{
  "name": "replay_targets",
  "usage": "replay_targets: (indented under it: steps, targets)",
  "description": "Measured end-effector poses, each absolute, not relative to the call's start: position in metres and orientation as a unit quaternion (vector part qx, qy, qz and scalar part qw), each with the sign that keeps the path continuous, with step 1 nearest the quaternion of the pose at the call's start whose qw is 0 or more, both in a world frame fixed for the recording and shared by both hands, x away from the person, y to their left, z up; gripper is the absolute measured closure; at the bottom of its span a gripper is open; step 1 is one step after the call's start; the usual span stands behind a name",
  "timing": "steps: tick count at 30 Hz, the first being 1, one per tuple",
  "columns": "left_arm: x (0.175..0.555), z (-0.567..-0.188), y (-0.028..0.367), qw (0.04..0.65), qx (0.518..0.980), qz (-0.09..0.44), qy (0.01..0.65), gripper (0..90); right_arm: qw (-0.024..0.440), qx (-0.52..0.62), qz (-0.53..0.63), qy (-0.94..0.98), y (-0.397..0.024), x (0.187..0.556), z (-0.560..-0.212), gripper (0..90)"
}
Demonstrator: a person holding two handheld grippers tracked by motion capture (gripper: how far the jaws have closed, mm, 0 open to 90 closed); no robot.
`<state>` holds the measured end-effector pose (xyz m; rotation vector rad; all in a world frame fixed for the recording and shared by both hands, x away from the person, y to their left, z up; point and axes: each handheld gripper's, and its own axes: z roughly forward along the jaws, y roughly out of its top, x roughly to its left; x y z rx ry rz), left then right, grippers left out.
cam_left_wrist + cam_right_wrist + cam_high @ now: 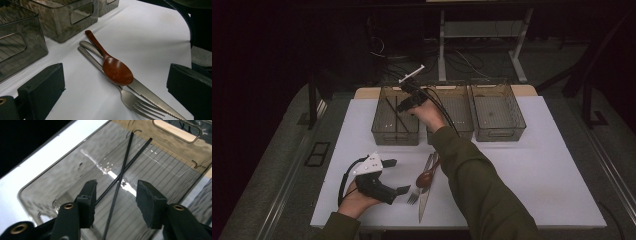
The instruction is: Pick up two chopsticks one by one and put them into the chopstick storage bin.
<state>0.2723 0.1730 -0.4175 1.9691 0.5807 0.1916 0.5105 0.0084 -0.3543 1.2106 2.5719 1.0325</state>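
Observation:
Two thin black chopsticks (124,167) lie crossed on the floor of the left clear bin (394,136). My right gripper (116,195) hangs just above them with its jaws open and nothing pressed between the pads; in the high view the right gripper (403,105) is over that bin's right part. At the near left my left gripper (398,176) rests open on the white table. Just to its right lie a brown wooden spoon (117,71), a metal fork (135,101) and a serrated knife (150,96), side by side, between the wide jaws of the left gripper (116,85) farther ahead.
Three clear bins stand in a row at the back of the white sheet: the left one, a middle bin (459,117) and a right bin (499,117). My right forearm (472,175) crosses the table's middle. Dark floor and cables lie beyond the table.

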Motion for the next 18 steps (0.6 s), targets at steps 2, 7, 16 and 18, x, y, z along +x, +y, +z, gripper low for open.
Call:
replay_targets:
  steps: [2, 7, 16, 18]
  targets:
    - [0.273, -0.418, 0.173, 0.512, 0.82, 0.081, 0.242, 0.7, 0.055, 0.391, 0.353, 0.848, 0.002, 0.507, -0.353, 47.1]
    - [0.273, -0.418, 0.172, 0.51, 0.822, 0.083, 0.24, 0.7, 0.055, 0.368, 0.383, 0.845, -0.017, 0.496, -0.346, 45.6]
    - [0.273, -0.419, 0.174, 0.506, 0.822, 0.086, 0.246, 0.7, 0.052, 0.343, 0.419, 0.839, -0.055, 0.472, -0.341, 40.6]
    - [0.273, -0.419, 0.173, 0.507, 0.821, 0.089, 0.248, 0.8, 0.054, 0.342, 0.426, 0.836, -0.066, 0.466, -0.341, 40.1]
